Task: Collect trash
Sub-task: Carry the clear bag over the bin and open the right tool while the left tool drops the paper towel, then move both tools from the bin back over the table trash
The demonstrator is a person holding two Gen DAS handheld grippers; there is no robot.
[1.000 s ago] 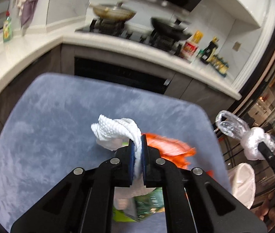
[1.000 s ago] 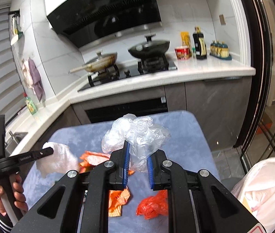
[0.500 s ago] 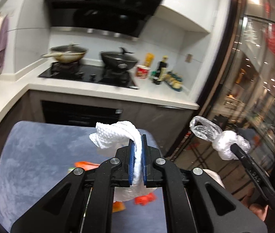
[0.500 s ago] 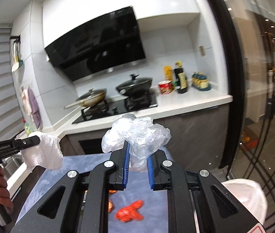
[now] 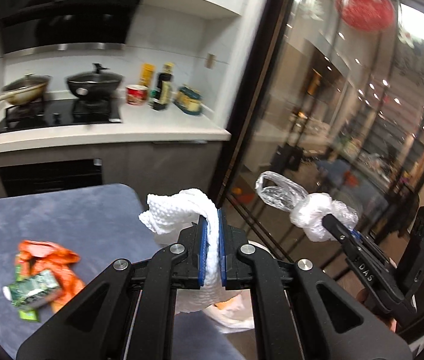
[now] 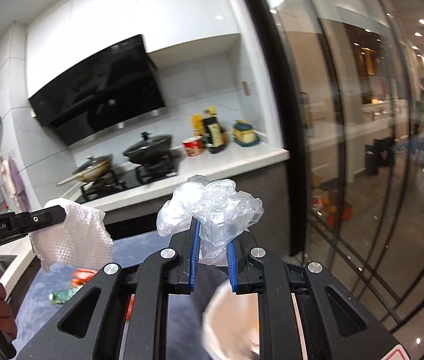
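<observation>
While both tools hang above the blue-grey table [image 5: 62,219], the left gripper [image 5: 211,252] is clenched on a white paper towel [image 5: 179,210] and the right gripper [image 6: 212,255] is clenched on crumpled clear plastic [image 6: 212,207] — both pieces off the table. Orange and green wrappers [image 5: 41,273] lie on the table; a white-lined bin [image 6: 230,321] sits just beside the table's edge.

Left gripper [image 5: 211,252] and right gripper [image 6: 211,258]: matte black linkage arms, round silver screws at the pivots, blue pads lining the fingers [image 6: 194,258]. White lettering marks one arm; bare skin grips the handle.
</observation>
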